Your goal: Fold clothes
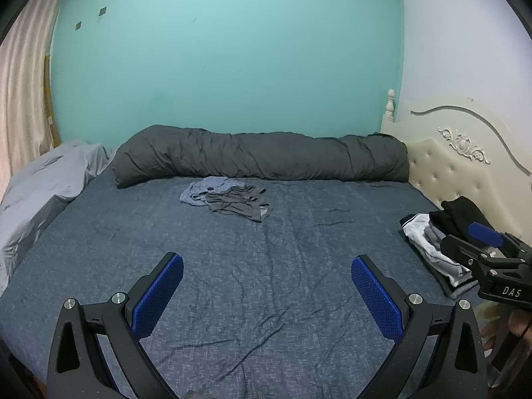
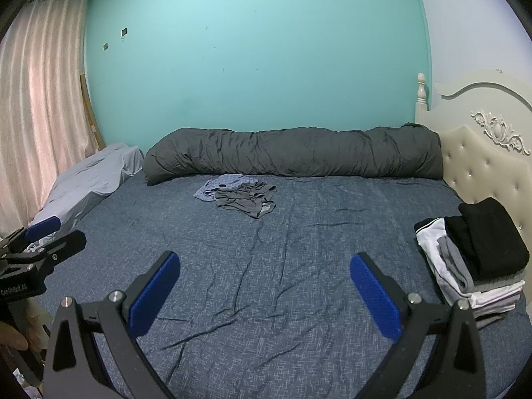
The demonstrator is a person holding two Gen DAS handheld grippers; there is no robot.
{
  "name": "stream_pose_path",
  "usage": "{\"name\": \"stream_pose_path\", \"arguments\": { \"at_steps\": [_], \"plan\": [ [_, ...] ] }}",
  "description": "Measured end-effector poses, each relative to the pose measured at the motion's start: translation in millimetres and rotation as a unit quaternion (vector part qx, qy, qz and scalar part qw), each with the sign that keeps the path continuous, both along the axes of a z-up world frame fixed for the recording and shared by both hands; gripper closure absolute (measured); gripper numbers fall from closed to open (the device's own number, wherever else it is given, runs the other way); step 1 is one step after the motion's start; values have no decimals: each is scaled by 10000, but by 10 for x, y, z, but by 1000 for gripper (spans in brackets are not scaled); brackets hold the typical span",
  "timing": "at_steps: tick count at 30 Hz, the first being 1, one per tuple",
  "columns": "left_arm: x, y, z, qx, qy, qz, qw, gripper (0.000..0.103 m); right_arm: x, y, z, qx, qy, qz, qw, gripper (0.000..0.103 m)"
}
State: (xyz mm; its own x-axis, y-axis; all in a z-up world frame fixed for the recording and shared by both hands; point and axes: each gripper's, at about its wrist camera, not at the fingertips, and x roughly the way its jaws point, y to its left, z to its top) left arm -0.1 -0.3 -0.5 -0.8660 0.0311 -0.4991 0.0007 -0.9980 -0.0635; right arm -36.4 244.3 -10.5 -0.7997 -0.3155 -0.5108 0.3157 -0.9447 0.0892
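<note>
1. We see the teal wall (image 1: 226, 50) behind everything, with a pink curtain (image 2: 43, 99) on its left side.
2. The bed (image 1: 266, 249) has a wrinkled blue sheet, and a cream headboard (image 2: 482, 153) stands at its right side.
3. A long rolled dark grey duvet (image 1: 262, 156) lies along the far edge of the bed, against the wall, and a light grey sheet bundle (image 1: 50, 179) lies at the far left corner.
4. A stack of folded clothes (image 2: 472, 259), black on top of grey and white, rests at the right edge of the bed, beside the headboard.
5. The unfolded clothes (image 1: 229, 199), one grey piece partly over one light blue piece, lie crumpled just in front of the duvet, well apart from both claws.
6. The left claw (image 1: 266, 299) is spread wide above the bare sheet and pinches nothing.
7. The right claw (image 2: 266, 296) is also spread wide, with nothing between its blue pads (image 2: 375, 296).
</note>
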Motion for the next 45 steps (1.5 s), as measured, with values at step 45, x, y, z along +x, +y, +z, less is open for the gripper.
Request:
{"name": "stream_pose_path", "arguments": {
  "at_steps": [45],
  "plan": [
    [12, 39, 6, 47, 5, -22, 10000, 0, 28, 68, -44, -19, 31, -16, 10000, 0]
  ]
}}
